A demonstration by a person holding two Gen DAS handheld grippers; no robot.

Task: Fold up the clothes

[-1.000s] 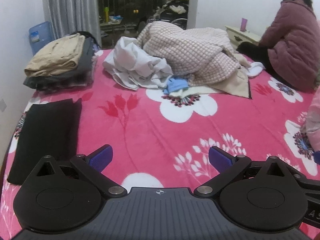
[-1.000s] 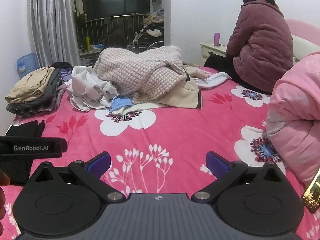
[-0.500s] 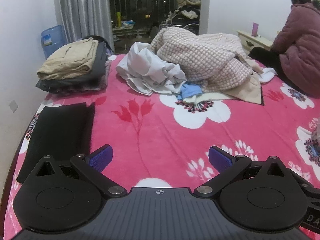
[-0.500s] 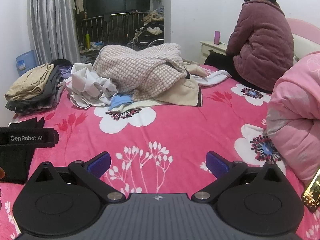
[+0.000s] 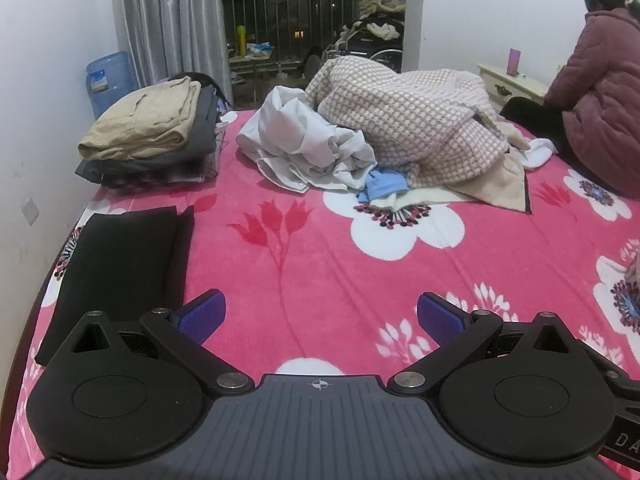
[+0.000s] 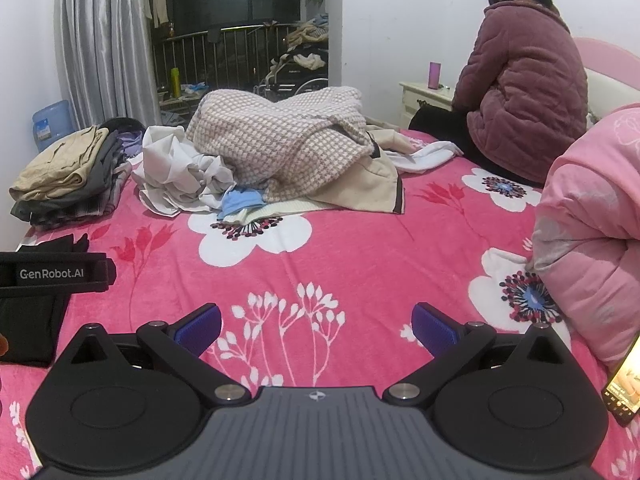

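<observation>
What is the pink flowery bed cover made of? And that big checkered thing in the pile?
The pink flowery bed cover looks like soft fleece or plush: its surface is fuzzy and matte, with shallow creases. The checkered garment seems a thick woven or knitted wool-like fabric, bumpy in texture, with a smoother beige lining showing at its edge. I can't be sure of either.

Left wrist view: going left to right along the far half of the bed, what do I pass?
Folded stack with the tan garment on top → crumpled white garment → checked beige blanket → seated person in the maroon coat. Both grippers are open and empty.
</observation>
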